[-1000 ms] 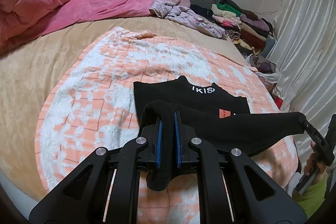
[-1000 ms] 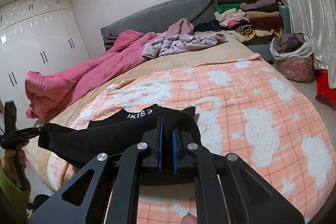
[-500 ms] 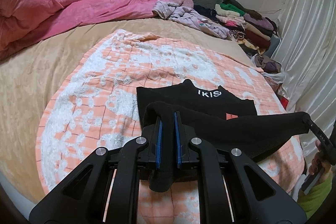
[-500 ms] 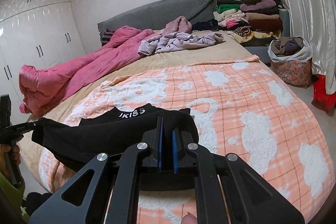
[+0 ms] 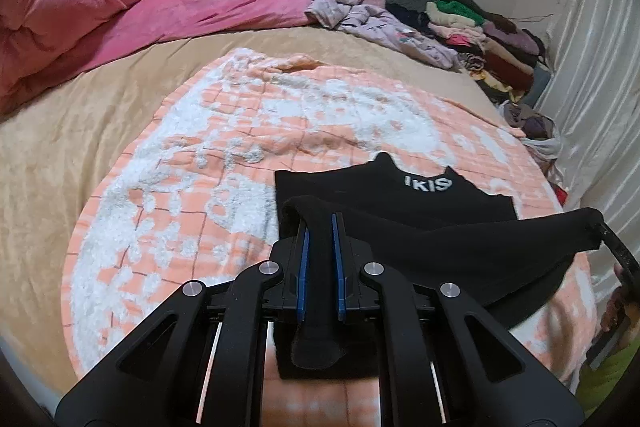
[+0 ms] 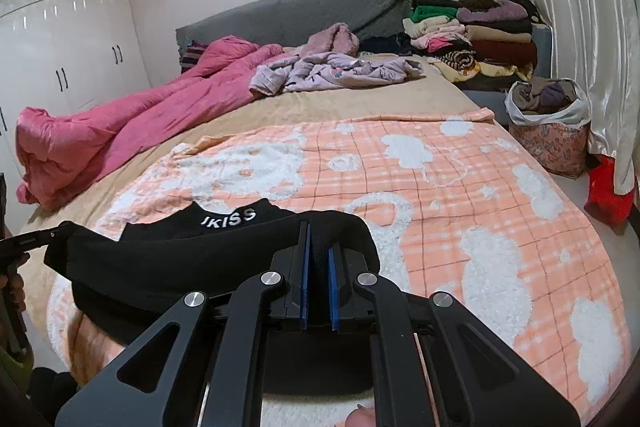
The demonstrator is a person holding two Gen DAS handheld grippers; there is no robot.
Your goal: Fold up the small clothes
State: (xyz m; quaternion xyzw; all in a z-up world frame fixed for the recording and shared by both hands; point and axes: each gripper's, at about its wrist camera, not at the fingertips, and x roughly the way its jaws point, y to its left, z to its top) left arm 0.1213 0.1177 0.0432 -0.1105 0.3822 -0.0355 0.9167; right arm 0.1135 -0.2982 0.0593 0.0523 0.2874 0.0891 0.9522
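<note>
Black fabric fills both our grips: the left gripper and right gripper each pinch a corner of the black garment, stretched between them above the orange blanket on the bed.

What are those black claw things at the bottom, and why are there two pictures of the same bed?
Each claw is a handheld tool with two fingers and a camera on it. A person holds one in each hand, so you get two views. The left tool and the right tool are both shut on a black garment, stretching one edge of it between them. The rest of it, with white letters, lies on the orange and white blanket on the bed. They are folding it.
</note>
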